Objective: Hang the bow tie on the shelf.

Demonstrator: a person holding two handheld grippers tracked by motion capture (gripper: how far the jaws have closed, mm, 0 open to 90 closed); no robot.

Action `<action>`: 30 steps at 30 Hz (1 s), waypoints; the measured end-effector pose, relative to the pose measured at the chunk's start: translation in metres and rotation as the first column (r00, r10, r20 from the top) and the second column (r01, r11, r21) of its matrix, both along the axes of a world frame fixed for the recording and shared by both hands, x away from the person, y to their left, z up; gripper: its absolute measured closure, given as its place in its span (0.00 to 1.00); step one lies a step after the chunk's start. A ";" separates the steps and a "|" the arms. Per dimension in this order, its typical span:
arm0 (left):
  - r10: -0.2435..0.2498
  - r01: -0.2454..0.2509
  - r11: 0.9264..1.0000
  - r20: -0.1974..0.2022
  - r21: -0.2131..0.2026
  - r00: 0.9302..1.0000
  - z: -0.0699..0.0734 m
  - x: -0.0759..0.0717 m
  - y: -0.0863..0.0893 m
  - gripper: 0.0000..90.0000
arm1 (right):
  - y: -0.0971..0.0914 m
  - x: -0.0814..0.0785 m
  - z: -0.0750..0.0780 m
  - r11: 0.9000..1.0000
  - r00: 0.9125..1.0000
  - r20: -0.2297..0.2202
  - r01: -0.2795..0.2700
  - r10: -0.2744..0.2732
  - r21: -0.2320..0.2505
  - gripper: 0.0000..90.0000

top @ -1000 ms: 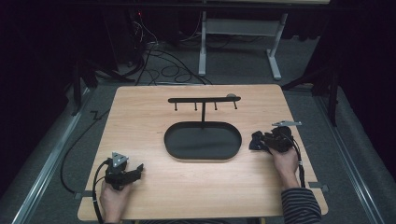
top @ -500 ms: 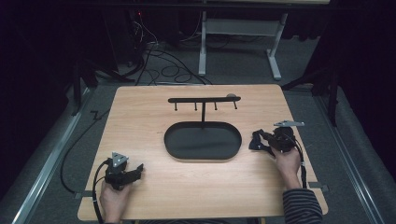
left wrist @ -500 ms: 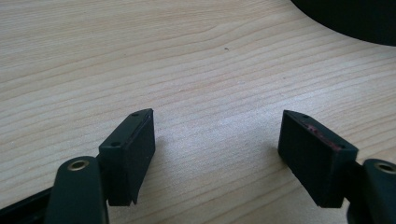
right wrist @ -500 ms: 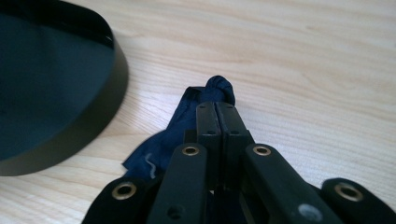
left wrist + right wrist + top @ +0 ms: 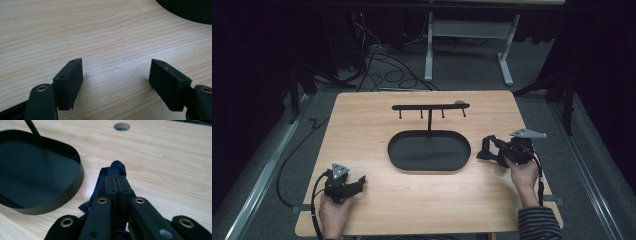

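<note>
Right gripper view: right gripper (image 5: 116,178) fingers clamp one dark cloth (image 5: 115,168); left gripper (image 5: 117,80) fingers gape, empty.

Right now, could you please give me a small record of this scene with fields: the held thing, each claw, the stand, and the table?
held thing: dark blue cloth, pinched in the right claw, just above the table
right claw: shut on the cloth, to the right of the tray
left claw: open, nothing between its jaws, low over the table's near left part
stand: black oval tray with a post and a hook bar, nothing hanging on it
table: light wood
</note>
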State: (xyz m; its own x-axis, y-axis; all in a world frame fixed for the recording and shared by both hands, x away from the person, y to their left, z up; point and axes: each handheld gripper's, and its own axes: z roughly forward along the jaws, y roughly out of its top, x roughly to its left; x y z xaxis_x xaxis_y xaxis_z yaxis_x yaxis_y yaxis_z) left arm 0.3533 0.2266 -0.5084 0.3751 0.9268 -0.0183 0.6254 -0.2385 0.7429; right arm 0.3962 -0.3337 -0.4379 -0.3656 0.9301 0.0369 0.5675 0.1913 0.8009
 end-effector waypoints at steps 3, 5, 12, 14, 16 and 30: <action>0.000 0.000 1.000 0.000 0.000 1.000 0.000 0.000 0.000 0.31 | 0.001 -0.003 0.005 1.000 1.000 0.017 -0.003 0.003 0.016 1.00; 0.000 0.000 1.000 0.000 0.000 1.000 0.000 0.000 0.000 0.31 | 0.001 -0.005 0.009 1.000 0.999 0.031 -0.011 0.010 0.023 1.00; 0.000 0.000 1.000 0.000 -0.001 1.000 0.000 0.000 0.000 0.31 | 0.002 -0.011 0.018 0.999 0.998 0.052 -0.023 0.022 0.030 1.00; 0.000 0.000 1.000 0.000 -0.001 1.000 0.000 0.000 0.000 0.31 | 0.002 -0.012 0.019 0.999 0.998 0.056 -0.028 0.027 0.026 1.00; 0.000 0.000 1.000 0.000 -0.001 1.000 0.000 0.000 0.000 0.31 | 0.003 -0.013 0.021 0.999 0.998 0.058 -0.032 0.031 0.021 1.00; 0.000 0.000 1.000 0.000 -0.001 1.000 0.000 0.000 0.000 0.31 | 0.009 -0.019 0.032 0.997 0.994 0.083 -0.068 0.066 0.025 1.00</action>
State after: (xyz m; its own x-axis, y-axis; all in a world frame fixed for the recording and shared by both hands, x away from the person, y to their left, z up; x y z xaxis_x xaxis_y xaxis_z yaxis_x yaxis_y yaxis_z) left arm 0.3534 0.2267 -0.5084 0.3754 0.9267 -0.0194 0.6256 -0.2379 0.7430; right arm 0.3770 -0.3247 -0.4059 -0.4297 0.9025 0.0297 0.4865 0.2036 0.8496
